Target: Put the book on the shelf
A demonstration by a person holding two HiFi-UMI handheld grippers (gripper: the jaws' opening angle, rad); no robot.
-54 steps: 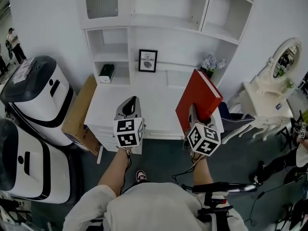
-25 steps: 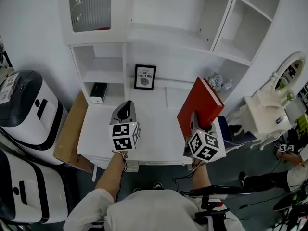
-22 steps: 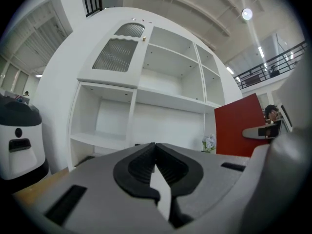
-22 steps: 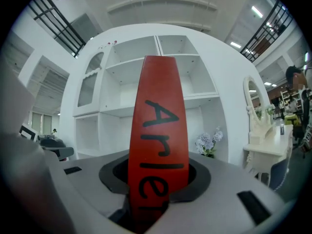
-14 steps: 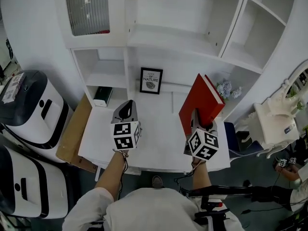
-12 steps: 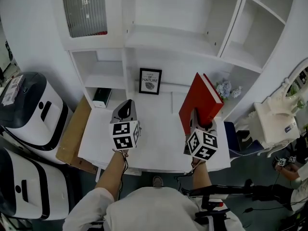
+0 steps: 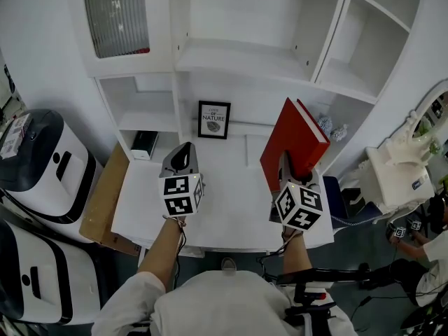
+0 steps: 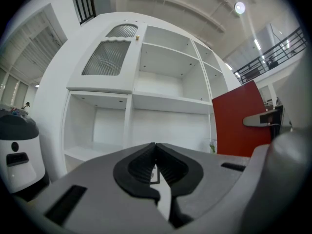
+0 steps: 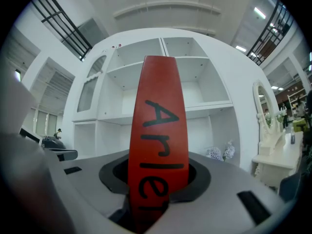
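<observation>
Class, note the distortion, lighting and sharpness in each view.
Head view: evenly lit and sharp, but the shelf unit bows outward. Left gripper view: dark rounded corners, a ceiling lamp glaring. Right gripper view: same fisheye curve, the red book slightly soft.

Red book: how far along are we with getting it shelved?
Done: the red book is picked up, clamped in the right gripper. In hand: it hangs over the white desk, facing the shelf. Left: setting it into a compartment; none holds it yet. The left gripper is shut and empty.
</observation>
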